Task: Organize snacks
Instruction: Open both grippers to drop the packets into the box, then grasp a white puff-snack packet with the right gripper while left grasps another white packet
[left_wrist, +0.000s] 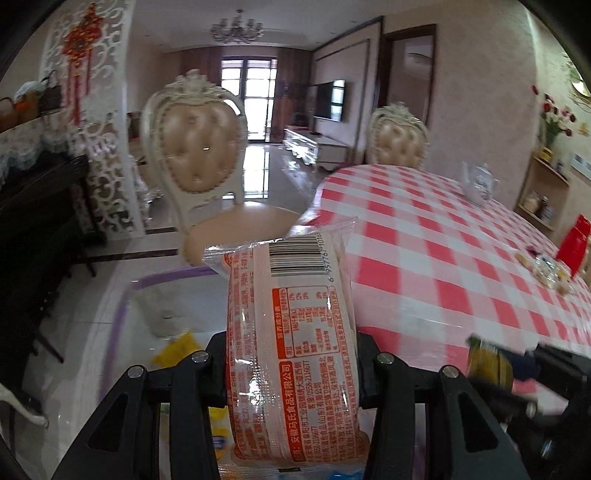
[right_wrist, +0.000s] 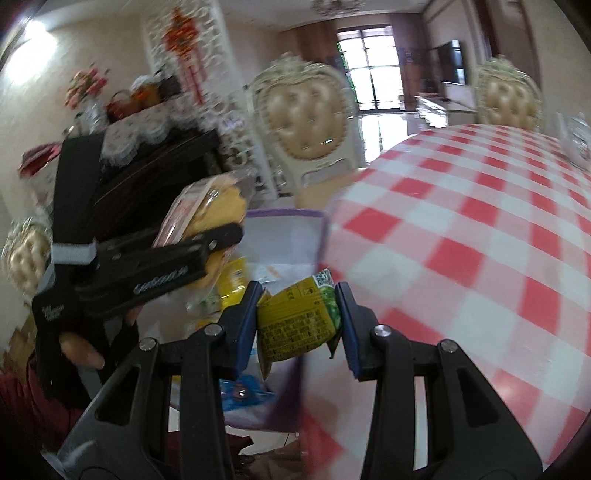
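Carrying 2 snacks toward the bin, which sits at 10 o'clock off the table: left gripper clamps the orange pack, right gripper clamps the yellow packet. Next, I judge, both release over the bin.
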